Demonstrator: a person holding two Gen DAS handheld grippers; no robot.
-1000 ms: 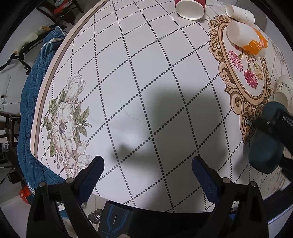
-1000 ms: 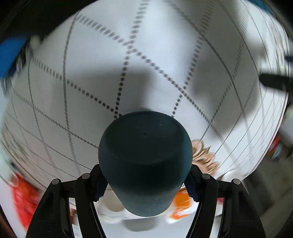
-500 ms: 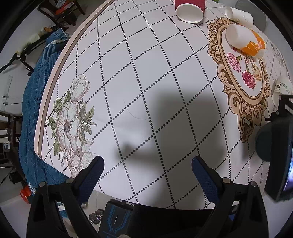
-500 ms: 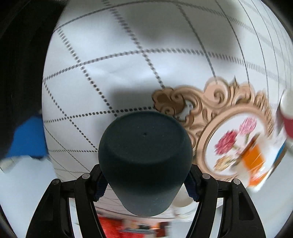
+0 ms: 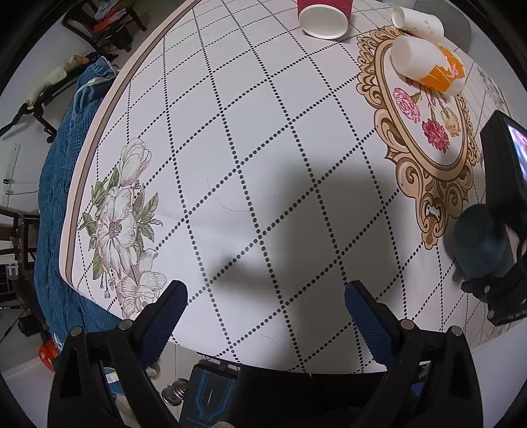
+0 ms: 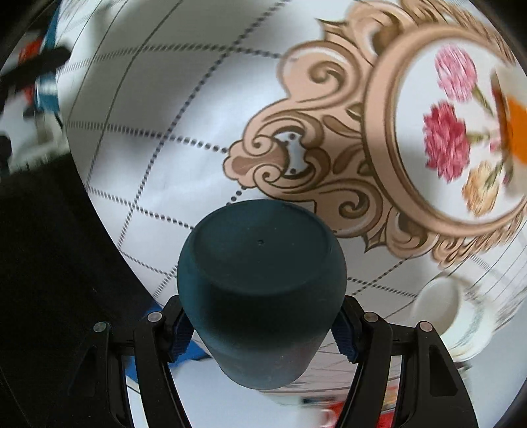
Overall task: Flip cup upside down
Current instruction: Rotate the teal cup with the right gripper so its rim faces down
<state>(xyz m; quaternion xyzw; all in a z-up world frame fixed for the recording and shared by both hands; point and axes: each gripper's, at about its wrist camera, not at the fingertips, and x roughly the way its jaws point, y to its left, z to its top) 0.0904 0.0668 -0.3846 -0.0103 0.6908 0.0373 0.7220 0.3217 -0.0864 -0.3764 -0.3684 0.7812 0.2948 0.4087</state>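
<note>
A dark teal cup is clamped between the fingers of my right gripper, its flat base turned toward the camera and the table beyond it. The cup also shows at the right edge of the left wrist view, held just above the white patterned table by the right gripper's black body. My left gripper is open and empty, hovering over the table's near edge.
A red cup, a white paper cup and an orange-and-white cup lie at the far side of the table. Another white cup lies near the right gripper. A blue cloth hangs off the left edge.
My right gripper has rotated with the teal cup in it, swinging the view from the plain grid toward the gold floral medallion. The left gripper has barely moved.
</note>
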